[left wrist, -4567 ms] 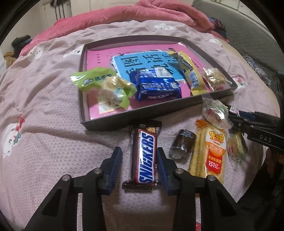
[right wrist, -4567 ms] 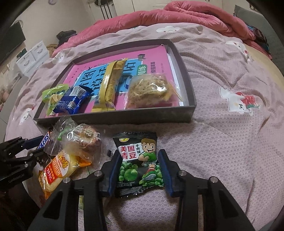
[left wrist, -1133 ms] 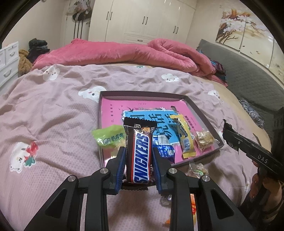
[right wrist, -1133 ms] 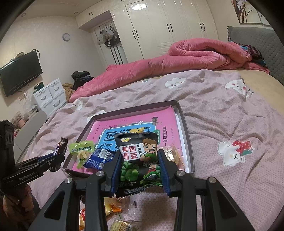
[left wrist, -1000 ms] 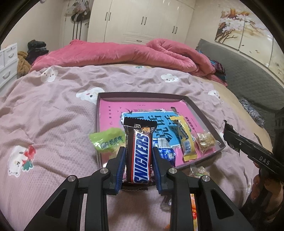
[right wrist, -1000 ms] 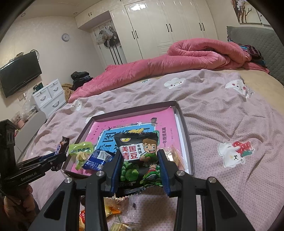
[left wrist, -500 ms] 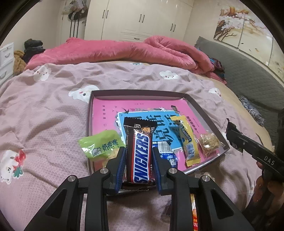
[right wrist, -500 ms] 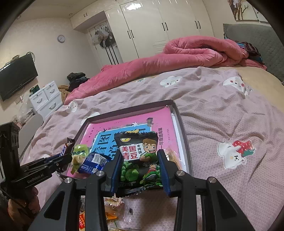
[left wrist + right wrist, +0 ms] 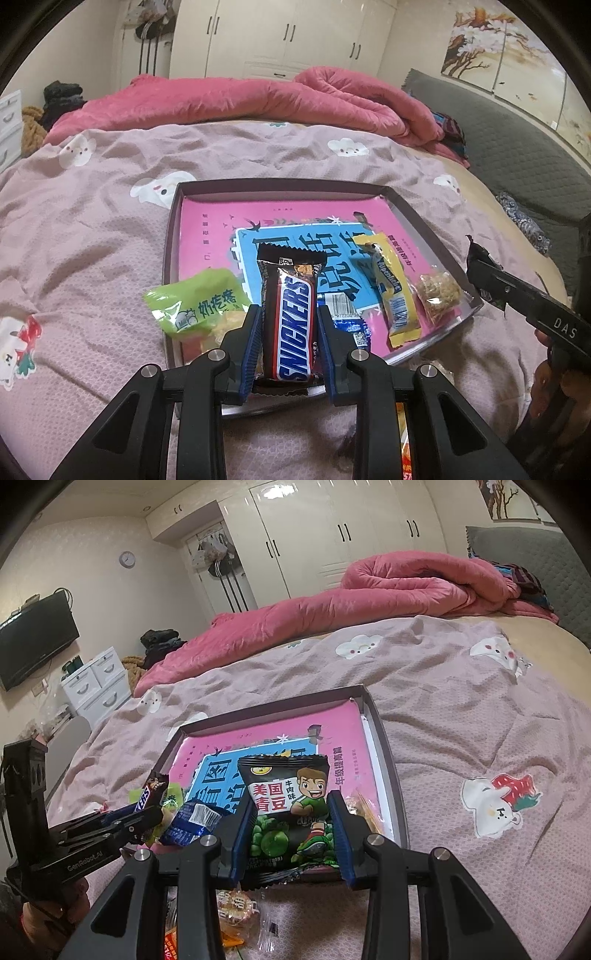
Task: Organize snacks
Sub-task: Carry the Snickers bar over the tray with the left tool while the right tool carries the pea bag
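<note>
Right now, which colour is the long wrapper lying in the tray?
Yellow with blue lettering; the left wrist view shows it best.

One tray (image 9: 170,236), one Snickers bar (image 9: 291,325), one pea packet (image 9: 290,812), four trayed snacks.

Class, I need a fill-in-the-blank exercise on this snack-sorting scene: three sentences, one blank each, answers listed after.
1. The left claw is shut on a ____ bar.
2. The right claw grips a packet of green ____.
3. The yellow wrapper lies inside the dark ____.

Answers: Snickers; peas; tray
</note>
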The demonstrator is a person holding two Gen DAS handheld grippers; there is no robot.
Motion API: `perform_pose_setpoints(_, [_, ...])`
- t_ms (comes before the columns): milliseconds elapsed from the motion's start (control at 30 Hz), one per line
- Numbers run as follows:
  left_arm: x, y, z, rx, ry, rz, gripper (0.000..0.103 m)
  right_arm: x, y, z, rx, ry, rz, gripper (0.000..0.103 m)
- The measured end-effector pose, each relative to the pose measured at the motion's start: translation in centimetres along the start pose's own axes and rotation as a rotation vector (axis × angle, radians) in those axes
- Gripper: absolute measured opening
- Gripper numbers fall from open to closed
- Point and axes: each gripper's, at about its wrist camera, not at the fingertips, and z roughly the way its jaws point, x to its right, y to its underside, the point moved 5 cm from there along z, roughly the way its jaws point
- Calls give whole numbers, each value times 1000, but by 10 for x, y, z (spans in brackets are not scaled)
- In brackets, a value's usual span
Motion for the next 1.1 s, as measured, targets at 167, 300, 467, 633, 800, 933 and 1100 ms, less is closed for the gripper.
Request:
perform_pose_setpoints(167, [-2, -1, 4, -6, -5, -2, 30, -2, 0, 3, -7, -7, -5, 39])
perform_pose_setpoints(300, [-2, -1, 6, -7, -6, -1, 30, -6, 1, 9, -22, -13, -22, 39])
perform_pose_setpoints(467, [-2, -2, 7, -6, -4, 2, 30, -10, 0, 17, -29, -18, -38, 39])
perform_pose_setpoints(633, [-1, -2, 9, -9, 1, 5, 30, -13, 0, 26, -41, -20, -46, 39])
perform_pose_setpoints(800, [0, -2, 13, -16, 7, 5, 30, -14, 1, 31, -48, -18, -50, 39])
perform_pose_setpoints(933, [1, -2, 15, -20, 10, 4, 30, -12, 0, 36, -54, -13, -46, 39])
perform_pose_setpoints(1100, [2, -2, 17, -26, 12, 8, 29, -14, 0, 43, -62, -8, -54, 39])
